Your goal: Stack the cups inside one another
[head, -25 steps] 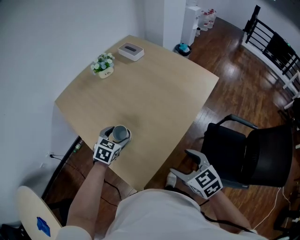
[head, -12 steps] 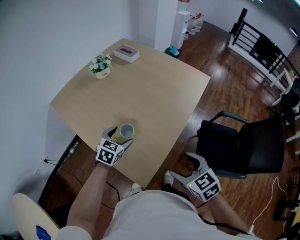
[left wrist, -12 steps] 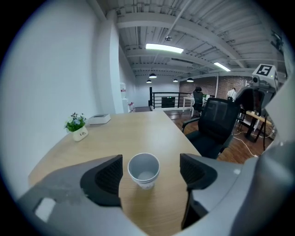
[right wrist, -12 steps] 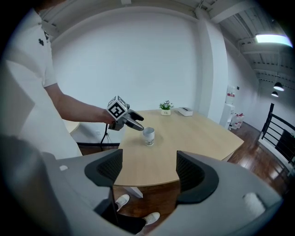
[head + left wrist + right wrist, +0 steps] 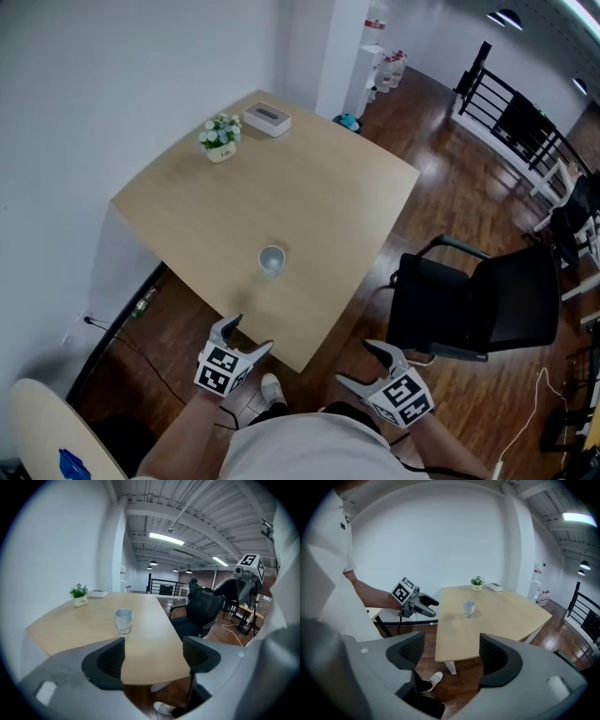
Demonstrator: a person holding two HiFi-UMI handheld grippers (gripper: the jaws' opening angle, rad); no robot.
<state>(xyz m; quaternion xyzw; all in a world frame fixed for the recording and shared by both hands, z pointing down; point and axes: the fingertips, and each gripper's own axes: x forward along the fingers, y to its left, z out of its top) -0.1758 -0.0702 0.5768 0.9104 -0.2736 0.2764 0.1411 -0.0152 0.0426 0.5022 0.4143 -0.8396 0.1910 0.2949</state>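
Table, cups, left claw, right claw low, agape

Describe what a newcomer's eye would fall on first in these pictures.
The stacked cups stand upright on the near half of the pale wooden table. Off its near edge, the left gripper and right gripper hang open and empty. A black chair sits at the table's right.

The tabletop is pale blond wood, and the cups toward its 6 o'clock are translucent silvery grey. The left tongs and right tongs are grey with black-and-white square markers, over a dark brown plank floor.
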